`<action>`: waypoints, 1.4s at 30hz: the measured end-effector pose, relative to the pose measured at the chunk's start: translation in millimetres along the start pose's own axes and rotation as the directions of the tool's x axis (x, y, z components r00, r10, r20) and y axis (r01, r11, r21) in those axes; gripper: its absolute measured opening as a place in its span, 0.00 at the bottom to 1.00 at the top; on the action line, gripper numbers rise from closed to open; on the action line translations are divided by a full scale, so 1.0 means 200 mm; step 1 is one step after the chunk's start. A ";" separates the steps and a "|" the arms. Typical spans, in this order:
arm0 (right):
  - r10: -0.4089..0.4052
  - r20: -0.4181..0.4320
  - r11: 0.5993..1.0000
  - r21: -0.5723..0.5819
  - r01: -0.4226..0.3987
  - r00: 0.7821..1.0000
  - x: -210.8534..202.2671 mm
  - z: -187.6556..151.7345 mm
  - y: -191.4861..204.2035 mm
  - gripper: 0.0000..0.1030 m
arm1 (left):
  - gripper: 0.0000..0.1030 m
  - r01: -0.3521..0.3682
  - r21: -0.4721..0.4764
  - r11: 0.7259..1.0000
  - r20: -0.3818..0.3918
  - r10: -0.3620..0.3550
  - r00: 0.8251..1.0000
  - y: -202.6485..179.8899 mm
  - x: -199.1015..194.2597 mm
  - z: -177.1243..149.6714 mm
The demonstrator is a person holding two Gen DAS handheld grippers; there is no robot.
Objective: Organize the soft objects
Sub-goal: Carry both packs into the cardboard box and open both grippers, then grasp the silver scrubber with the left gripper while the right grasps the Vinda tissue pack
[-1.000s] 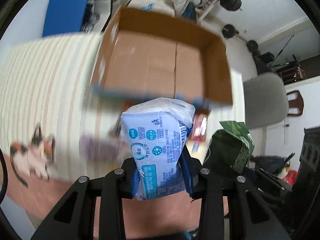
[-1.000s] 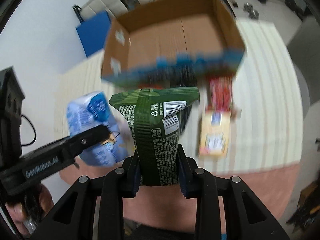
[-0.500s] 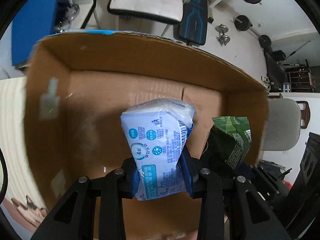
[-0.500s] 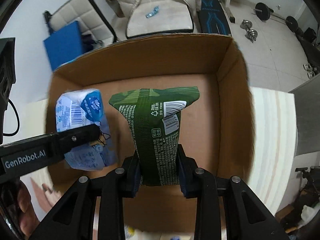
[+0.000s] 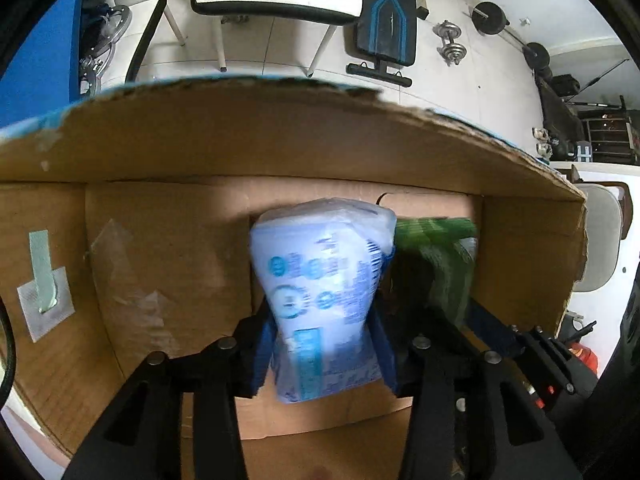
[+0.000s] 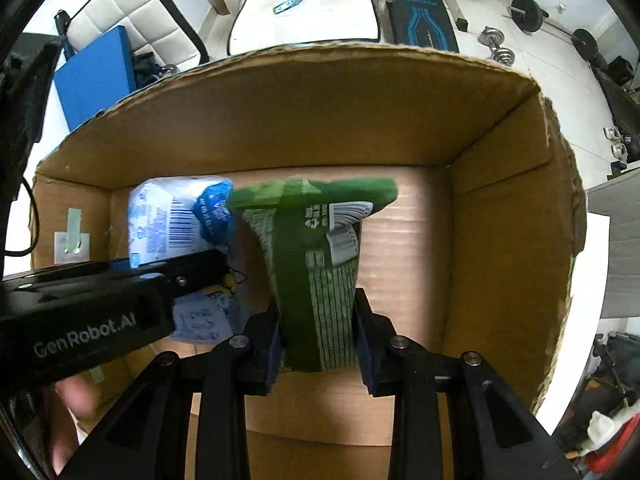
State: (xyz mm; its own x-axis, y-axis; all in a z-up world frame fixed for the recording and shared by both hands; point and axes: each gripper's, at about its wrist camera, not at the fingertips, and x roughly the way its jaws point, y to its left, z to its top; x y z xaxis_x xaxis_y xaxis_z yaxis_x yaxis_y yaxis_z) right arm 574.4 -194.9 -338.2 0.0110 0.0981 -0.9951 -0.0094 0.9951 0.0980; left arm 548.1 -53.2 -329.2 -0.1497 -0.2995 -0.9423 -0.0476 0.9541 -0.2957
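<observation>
My left gripper (image 5: 322, 344) is shut on a soft blue-and-white tissue pack (image 5: 320, 288) and holds it inside an open cardboard box (image 5: 240, 140), close to the floor near the far wall. My right gripper (image 6: 318, 336) is shut on a green soft packet (image 6: 316, 264) and holds it inside the same box (image 6: 320, 112), just right of the blue pack (image 6: 172, 216). The green packet (image 5: 440, 264) also shows in the left wrist view, blurred, touching or nearly touching the blue pack. The left gripper's body (image 6: 92, 304) crosses the lower left of the right wrist view.
Box walls rise on all sides of both packs; tape patches (image 5: 44, 284) mark the left wall. Beyond the box on the floor stand a white chair (image 6: 304, 12), a blue panel (image 6: 96, 76), a weight bench (image 5: 386, 20) and dumbbells (image 5: 452, 44). A grey chair (image 5: 600, 240) stands at right.
Both grippers have moved forward and down from above the table into the box, each still holding its pack. The two packs are now closer together, low inside the box.
</observation>
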 end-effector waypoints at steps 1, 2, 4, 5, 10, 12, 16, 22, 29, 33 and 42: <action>-0.005 0.000 1.000 0.002 0.005 1.000 -0.04 -0.05 0.02 0.35 | 0.48 -0.013 -0.001 1.000 0.000 0.013 1.000 0.00 -0.01 0.00; -0.001 -0.003 1.000 0.005 0.001 1.000 -0.05 -0.07 0.04 0.42 | 0.55 -0.017 -0.002 1.000 0.004 0.017 1.000 0.00 -0.03 -0.01; 0.004 0.003 1.000 0.013 -0.004 1.000 -0.08 -0.07 0.03 0.54 | 0.69 -0.018 -0.001 1.000 0.022 0.018 1.000 0.01 -0.07 -0.03; -0.001 0.009 1.000 0.014 0.001 1.000 -0.10 -0.09 0.02 0.57 | 0.77 -0.026 -0.001 1.000 0.037 0.026 0.999 0.02 -0.10 -0.05; -0.015 0.016 1.000 0.003 0.015 1.000 -0.17 -0.15 0.05 0.78 | 0.95 -0.088 -0.013 0.996 0.100 0.088 0.991 0.05 -0.20 -0.16; -0.012 0.015 1.000 0.010 0.012 1.000 -0.21 -0.21 0.06 0.88 | 0.96 -0.108 -0.026 0.994 0.128 0.111 0.986 0.09 -0.24 -0.23; -0.007 0.026 1.000 0.017 0.007 1.000 -0.27 -0.30 0.06 0.93 | 0.97 -0.144 -0.033 0.989 0.173 0.148 0.974 0.11 -0.32 -0.35; -0.031 0.093 0.999 0.020 0.029 0.995 -0.44 -0.41 0.05 1.00 | 0.97 -0.171 -0.022 0.985 0.225 0.171 0.959 0.08 -0.43 -0.53; -0.018 0.174 1.000 0.023 0.014 0.985 -0.66 -0.51 0.09 1.00 | 0.97 -0.235 0.016 0.972 0.357 0.214 0.909 -0.03 -0.67 -0.76; 0.000 0.228 1.000 0.014 -0.003 0.974 -0.80 -0.73 0.09 1.00 | 0.97 -0.316 0.044 0.948 0.438 0.266 0.859 -0.05 -0.70 -1.01; -0.009 0.018 0.999 0.044 0.008 1.000 -0.42 -1.42 -0.02 1.00 | 0.92 -0.393 0.195 0.899 0.247 0.343 0.906 0.12 -0.10 -1.56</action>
State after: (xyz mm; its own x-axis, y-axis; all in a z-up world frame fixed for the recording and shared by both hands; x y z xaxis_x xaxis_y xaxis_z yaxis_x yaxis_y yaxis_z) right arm 289.6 -209.1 -257.5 0.0292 0.0891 -0.9956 0.0351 0.9953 0.0901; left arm 241.2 -25.1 -267.7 0.0918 0.0555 -0.9942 0.2086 0.9752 0.0737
